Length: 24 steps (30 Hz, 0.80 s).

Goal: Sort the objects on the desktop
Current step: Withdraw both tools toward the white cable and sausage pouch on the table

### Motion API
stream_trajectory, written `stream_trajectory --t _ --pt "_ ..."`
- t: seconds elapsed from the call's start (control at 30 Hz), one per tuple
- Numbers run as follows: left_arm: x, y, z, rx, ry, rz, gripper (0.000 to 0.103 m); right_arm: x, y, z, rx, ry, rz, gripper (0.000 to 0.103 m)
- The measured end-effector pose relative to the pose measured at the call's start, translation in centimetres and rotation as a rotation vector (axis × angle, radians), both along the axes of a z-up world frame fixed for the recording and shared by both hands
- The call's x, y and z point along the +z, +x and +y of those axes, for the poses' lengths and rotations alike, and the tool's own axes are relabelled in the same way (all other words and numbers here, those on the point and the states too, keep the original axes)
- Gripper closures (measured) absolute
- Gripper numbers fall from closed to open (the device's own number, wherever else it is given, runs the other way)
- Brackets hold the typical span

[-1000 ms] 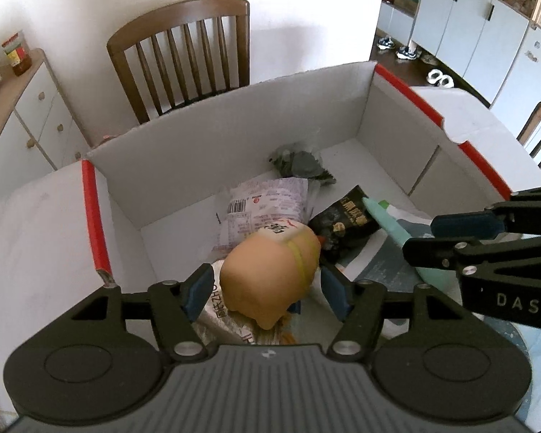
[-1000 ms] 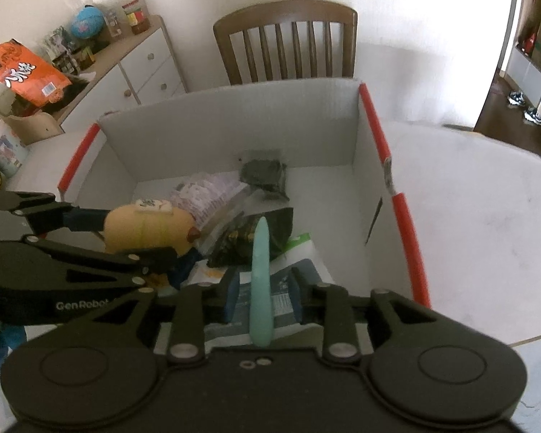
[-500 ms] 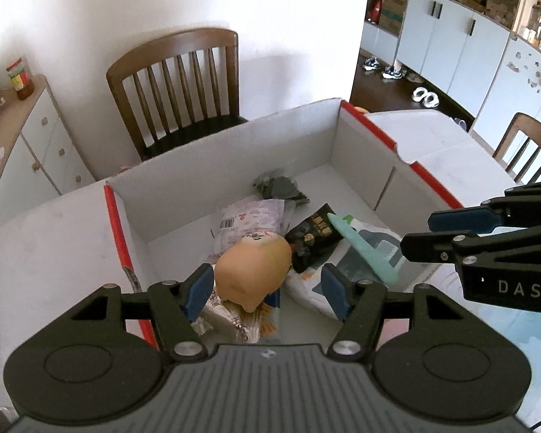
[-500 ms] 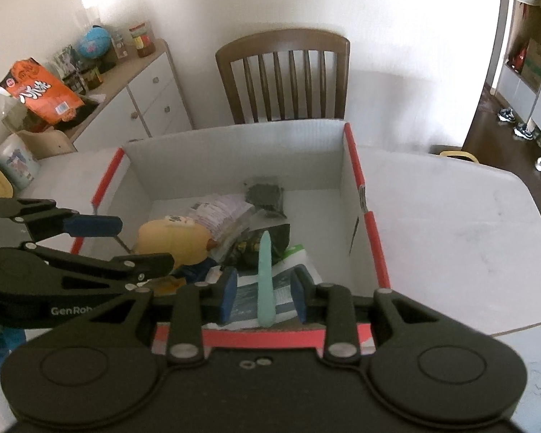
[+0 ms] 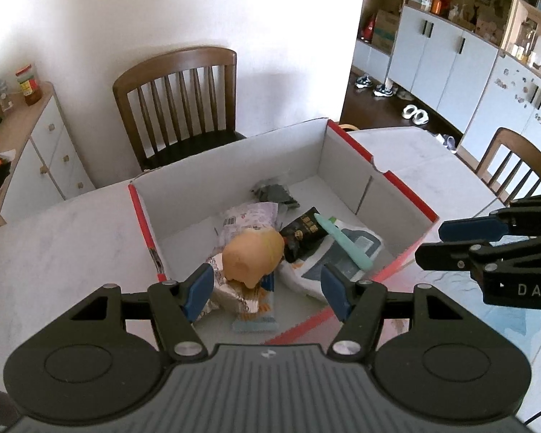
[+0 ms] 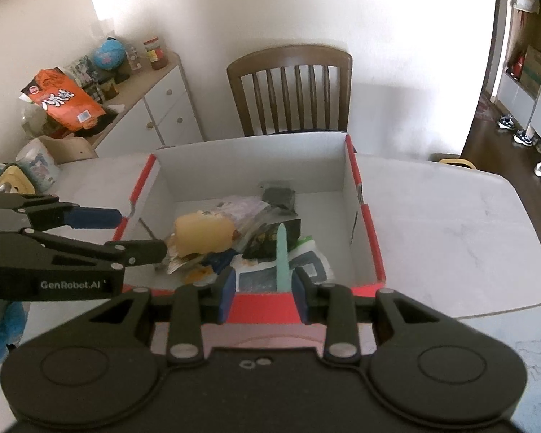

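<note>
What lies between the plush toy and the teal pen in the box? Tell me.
A black snack packet, seen most clearly in the left wrist view.

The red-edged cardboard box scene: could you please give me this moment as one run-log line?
left claw: open, empty | right claw: open, empty | red-edged cardboard box: holds tan plush toy, teal pen-shaped stick, snack packets

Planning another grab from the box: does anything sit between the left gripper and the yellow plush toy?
Nothing visible does. The left gripper is open, above the box's near edge, and the yellow plush toy lies atop the packets, uncovered.
</note>
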<state>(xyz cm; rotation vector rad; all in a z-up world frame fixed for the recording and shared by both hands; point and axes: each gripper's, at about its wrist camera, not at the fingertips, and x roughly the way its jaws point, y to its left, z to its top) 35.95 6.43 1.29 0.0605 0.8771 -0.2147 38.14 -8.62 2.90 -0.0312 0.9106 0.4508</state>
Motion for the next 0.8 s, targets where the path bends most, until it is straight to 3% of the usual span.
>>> stream_trajectory --t 0.4,0.5,0.8 --pt "1.0 -4.3 0.7 -0.030 -0.020 -0.041 0.038 0.3 -4.5 0.1 0.013 0.011 -0.008 0.062" --pt "0.7 -5.3 0.8 -0.036 -0.021 -0.041 0.028 0.0 -5.8 0.4 0.024 0.007 -0.016 0.060" --pt "-1.3 -8.2 1.1 -0.069 -0.034 -0.018 0.021 -2.6 -9.3 1.5 0.080 -0.026 0.007 0.049"
